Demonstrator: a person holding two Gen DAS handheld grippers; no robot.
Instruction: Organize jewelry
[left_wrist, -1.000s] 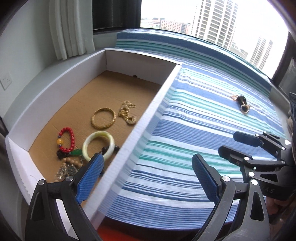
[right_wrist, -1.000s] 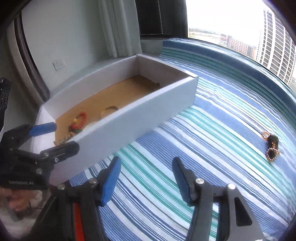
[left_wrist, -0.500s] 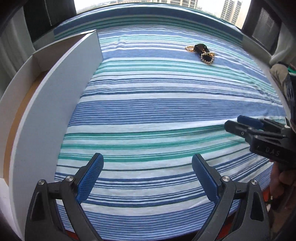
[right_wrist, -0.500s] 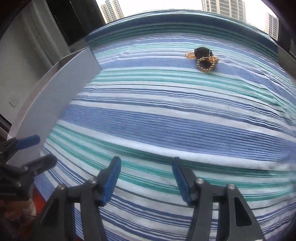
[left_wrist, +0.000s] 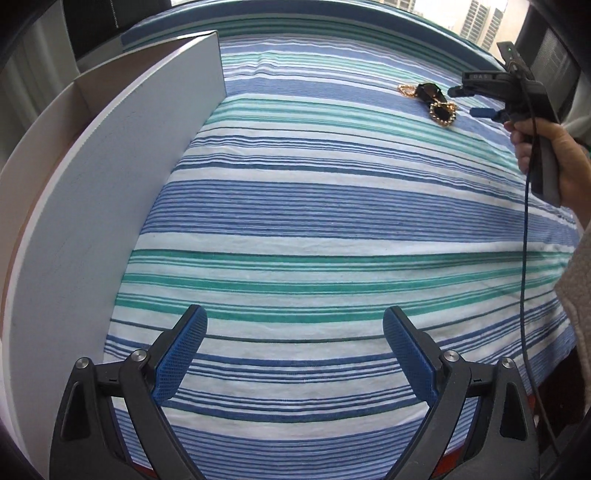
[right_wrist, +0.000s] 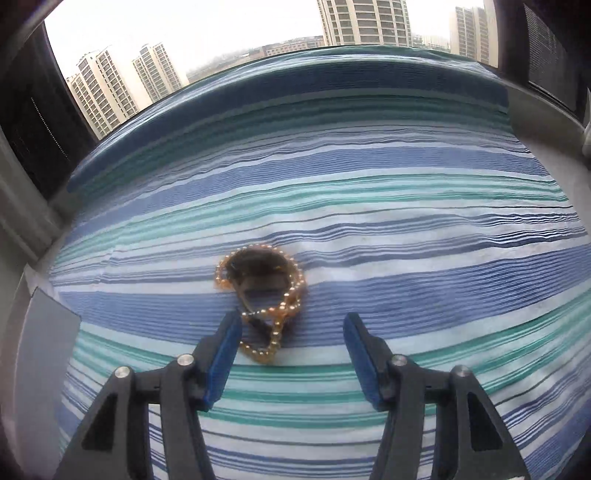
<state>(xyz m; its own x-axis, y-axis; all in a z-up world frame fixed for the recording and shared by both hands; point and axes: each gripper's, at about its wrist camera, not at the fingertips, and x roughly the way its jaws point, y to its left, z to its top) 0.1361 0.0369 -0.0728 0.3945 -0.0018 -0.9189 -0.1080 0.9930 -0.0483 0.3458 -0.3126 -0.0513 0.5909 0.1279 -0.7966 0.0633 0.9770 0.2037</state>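
One tangled pile of gold beads and dark pieces (right_wrist: 260, 295) sits off-centre by the spread, empty right gripper (right_wrist: 291, 332), so closing could snag only a strand.

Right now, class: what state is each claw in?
Left claw: open, empty, over the striped cloth.
Right claw: open, holding nothing, beside the gold bead jewelry.

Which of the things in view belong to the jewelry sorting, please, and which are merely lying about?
Part of the job:
- gold bead jewelry with a dark piece, on the cloth
- white box
- right gripper, open near the jewelry
- left gripper, open

Just there:
- striped cloth
- window
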